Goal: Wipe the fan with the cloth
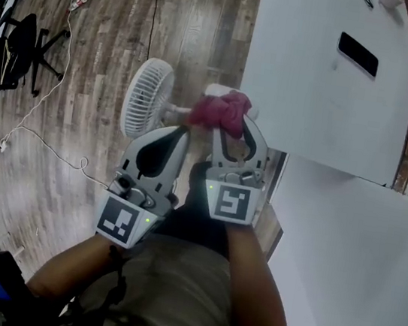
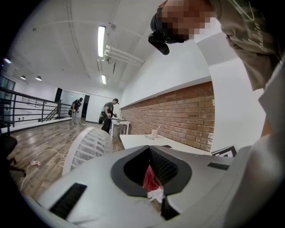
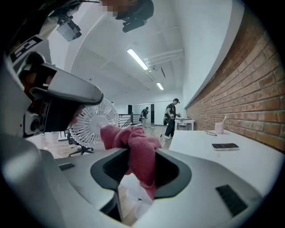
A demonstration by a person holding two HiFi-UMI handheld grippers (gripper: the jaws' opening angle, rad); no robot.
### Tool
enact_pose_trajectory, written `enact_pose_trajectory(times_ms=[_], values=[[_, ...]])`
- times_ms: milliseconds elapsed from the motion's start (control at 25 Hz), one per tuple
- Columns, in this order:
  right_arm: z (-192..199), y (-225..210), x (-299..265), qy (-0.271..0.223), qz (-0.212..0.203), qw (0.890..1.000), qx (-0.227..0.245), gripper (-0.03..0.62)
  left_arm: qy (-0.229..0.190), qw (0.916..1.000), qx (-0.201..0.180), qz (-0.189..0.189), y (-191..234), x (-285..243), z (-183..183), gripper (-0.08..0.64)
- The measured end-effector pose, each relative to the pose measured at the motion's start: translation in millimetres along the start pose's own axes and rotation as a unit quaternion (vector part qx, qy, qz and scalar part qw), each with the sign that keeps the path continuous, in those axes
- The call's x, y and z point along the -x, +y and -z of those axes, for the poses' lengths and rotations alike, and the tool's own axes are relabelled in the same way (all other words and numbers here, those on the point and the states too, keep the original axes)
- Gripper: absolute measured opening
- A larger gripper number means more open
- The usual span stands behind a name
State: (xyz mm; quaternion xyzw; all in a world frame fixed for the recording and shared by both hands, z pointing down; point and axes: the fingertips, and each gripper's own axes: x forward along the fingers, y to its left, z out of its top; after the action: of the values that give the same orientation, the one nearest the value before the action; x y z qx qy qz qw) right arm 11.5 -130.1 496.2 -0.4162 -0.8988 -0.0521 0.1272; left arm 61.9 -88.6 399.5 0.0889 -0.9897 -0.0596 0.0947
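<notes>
Judging wipe as only starting: fan [image 1: 147,98] sitting at 10 o'clock from grippers. Left gripper [image 1: 183,133] pointing toward fan neck, jaws pressed together, empty. Right gripper [image 1: 234,125] at 12 o'clock, clamping pink cloth [image 1: 219,111] just behind grille. Next move calling for dragging cloth across grille. Cup [image 3: 219,128] at 3 o'clock on table [image 3: 231,164], holding thin stick.

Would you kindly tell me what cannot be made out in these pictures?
Round white plastic fan: its stand, head view, mostly hidden under the crumpled pink cloth and the left gripper.
Whether the cloth touches the stand: head view, the cloth covers that spot.
Two far people: left gripper view, too small to tell their actions.
</notes>
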Motion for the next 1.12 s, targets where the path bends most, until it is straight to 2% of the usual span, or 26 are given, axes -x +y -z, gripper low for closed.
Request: enact_pose_trajectory(times_ms=[160,320,480,600,760,920,1120], values=[[11.3,-8.0,0.3,0.016,0.015,1.0,-0.014,0.172,0.004,1.0,0.004,0.002,-0.8,0.1,1.6,0.002],[27.5,-12.9,-3.8,0.046,0.012,0.998,-0.04,0.172,0.009,0.9999,0.005,0.0,0.4,3.8,6.0,0.002],[49.4,-25.8,-6.1,0.066,0.028,0.997,-0.018,0.171,0.013,0.9999,0.01,-0.004,0.6,8.8,10.1,0.002],[58.7,-25.8,-5.8,0.074,0.031,0.996,-0.029,0.175,0.008,0.9998,0.018,-0.005,1.4,10.6,8.6,0.002],[53.8,-27.7,-8.3,0.071,0.041,0.996,-0.037,0.175,0.007,0.9997,0.021,-0.005,1.0,13.0,9.6,0.002],[47.6,-26.6,-6.3,0.062,0.035,0.996,-0.046,0.17,0.01,0.9997,0.023,-0.007,1.7,17.5,11.8,0.002],[16.6,-22.6,2.3,0.04,0.025,0.997,-0.062,0.167,0.003,0.9997,0.023,-0.004,3.0,18.1,7.9,0.002]])
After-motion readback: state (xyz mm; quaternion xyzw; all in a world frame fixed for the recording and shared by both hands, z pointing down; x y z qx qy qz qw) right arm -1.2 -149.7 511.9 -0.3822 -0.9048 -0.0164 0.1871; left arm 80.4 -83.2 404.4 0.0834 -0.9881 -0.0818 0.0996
